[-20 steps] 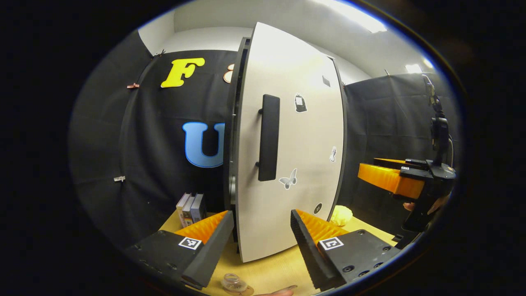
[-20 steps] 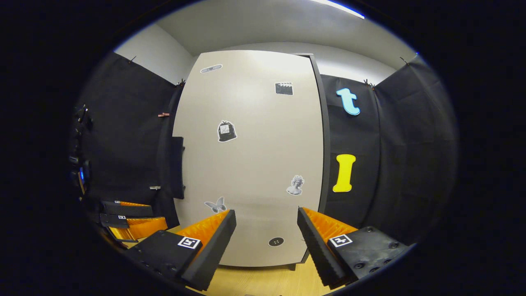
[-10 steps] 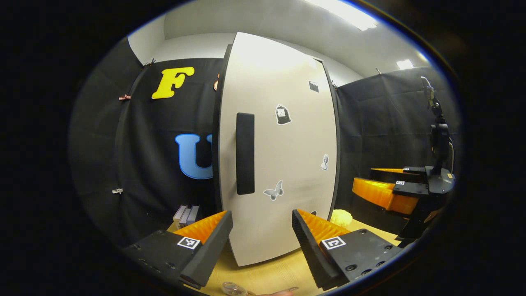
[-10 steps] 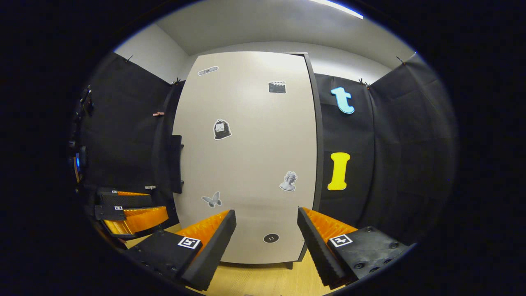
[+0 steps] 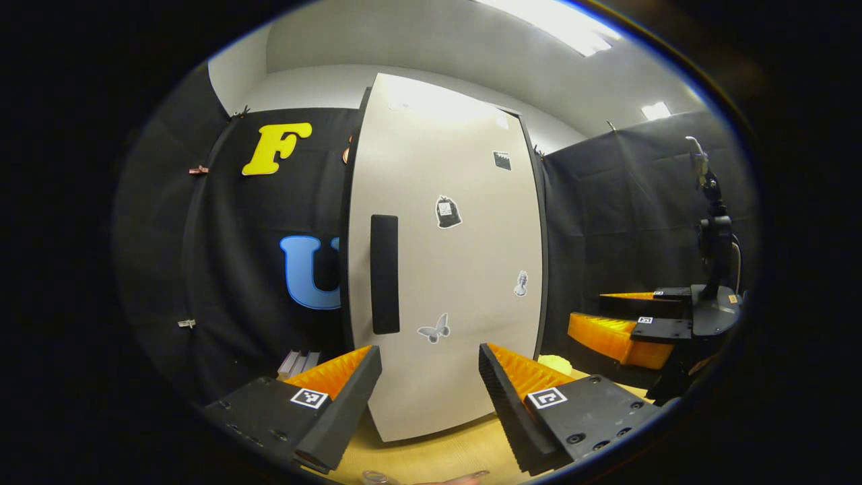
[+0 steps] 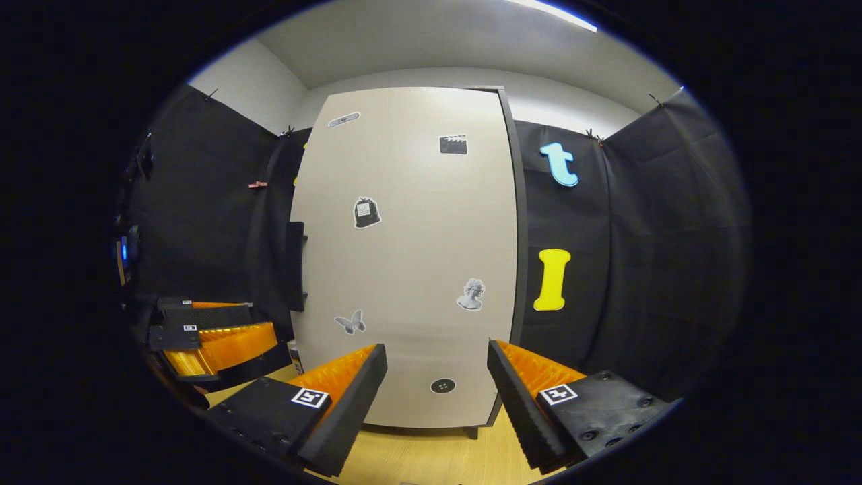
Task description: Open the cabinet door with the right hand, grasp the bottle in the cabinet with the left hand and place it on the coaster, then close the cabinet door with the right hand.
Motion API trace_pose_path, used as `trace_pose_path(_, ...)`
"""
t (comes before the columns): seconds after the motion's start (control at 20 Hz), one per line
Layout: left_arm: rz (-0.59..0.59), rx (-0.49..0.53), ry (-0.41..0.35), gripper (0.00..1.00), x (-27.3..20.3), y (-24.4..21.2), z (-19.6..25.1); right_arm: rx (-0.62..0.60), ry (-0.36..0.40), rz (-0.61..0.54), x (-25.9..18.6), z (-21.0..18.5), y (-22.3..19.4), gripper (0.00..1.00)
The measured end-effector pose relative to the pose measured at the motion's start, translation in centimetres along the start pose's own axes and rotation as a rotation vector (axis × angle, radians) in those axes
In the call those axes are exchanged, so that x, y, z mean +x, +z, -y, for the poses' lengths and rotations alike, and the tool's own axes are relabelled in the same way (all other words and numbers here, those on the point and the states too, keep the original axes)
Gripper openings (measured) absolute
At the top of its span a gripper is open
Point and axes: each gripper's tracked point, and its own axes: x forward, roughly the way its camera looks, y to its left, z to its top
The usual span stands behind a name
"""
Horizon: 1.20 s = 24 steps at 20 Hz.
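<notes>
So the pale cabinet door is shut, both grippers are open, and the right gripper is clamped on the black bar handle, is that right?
Not quite. The right gripper is not on the black bar handle: in the right gripper view its fingers stand apart with nothing between them, short of the pale cabinet door. The door looks shut and the left gripper is open, as you said.

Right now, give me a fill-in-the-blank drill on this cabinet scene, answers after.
1. The cabinet door is ____.
2. The handle on the door is ____ in colour.
3. The left tool has its jaws ____, holding nothing.
4. Just right of the handle's lower end sits a ____ sticker.

Answers: shut; black; open; butterfly
</notes>
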Motion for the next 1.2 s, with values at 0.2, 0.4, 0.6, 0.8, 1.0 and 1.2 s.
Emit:
trace_pose_path(0.2, 0.000, -0.010, 0.005, 0.92, 0.0, 0.0, -0.4, 0.001, -0.004, -0.001, -0.5, 0.0, 0.1, 0.97)
trace_pose_path(0.4, 0.005, -0.021, 0.008, 0.92, -0.1, 0.0, -0.6, -0.003, 0.001, -0.004, -0.4, -0.3, 0.0, 0.97)
trace_pose_path(0.6, 0.010, -0.014, 0.006, 0.92, -0.2, 0.3, -0.8, -0.008, 0.006, -0.008, -0.5, -0.7, -0.1, 0.97)
trace_pose_path(0.8, 0.017, -0.015, 0.005, 0.92, -0.4, 0.3, -0.9, -0.012, 0.017, -0.006, -0.6, -1.0, -0.1, 0.97)
trace_pose_path(1.0, 0.020, -0.017, 0.007, 0.92, -0.7, 0.3, -1.1, -0.011, 0.021, -0.008, -0.7, -1.1, 0.0, 0.98)
trace_pose_path(1.2, 0.018, -0.015, 0.007, 0.92, -0.9, 0.4, -1.1, -0.010, 0.021, -0.011, -0.9, -1.1, 0.0, 0.97)
